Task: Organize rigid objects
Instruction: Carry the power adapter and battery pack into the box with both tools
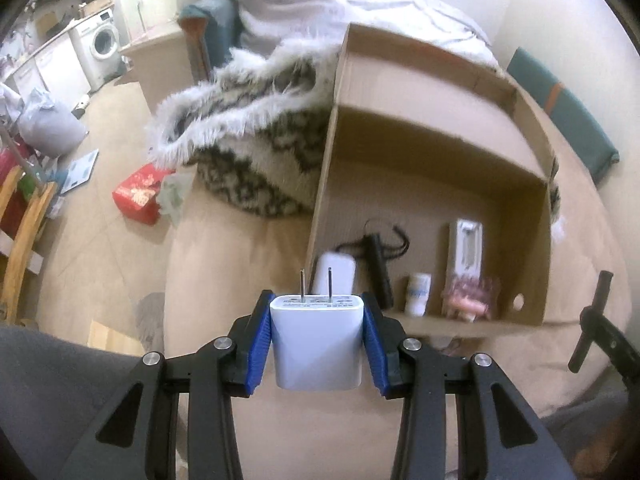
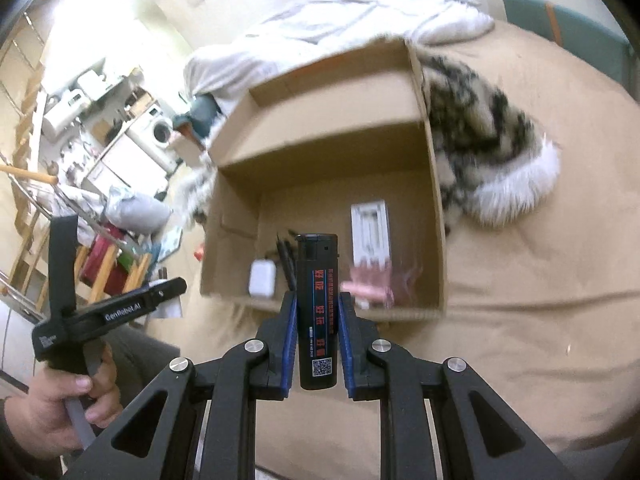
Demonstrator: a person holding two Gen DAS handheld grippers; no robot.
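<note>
My left gripper (image 1: 318,316) is shut on a white plug adapter (image 1: 317,344), prongs pointing forward, held just in front of an open cardboard box (image 1: 436,128) on the tan bed. My right gripper (image 2: 317,312) is shut on a black lighter (image 2: 316,312) with red print, held upright before the same box (image 2: 320,128). Inside the box lie a white charger (image 1: 334,276), a black corded item (image 1: 378,268), a small white bottle (image 1: 418,292), a white packet (image 1: 466,250) and a pink object (image 1: 470,296).
A furry patterned blanket (image 1: 256,148) lies beside the box, with white bedding (image 1: 320,4) behind. A red box (image 1: 138,196) lies on the floor at left. A washing machine (image 1: 100,46) stands far back. The left gripper's handle and hand (image 2: 72,320) show in the right view.
</note>
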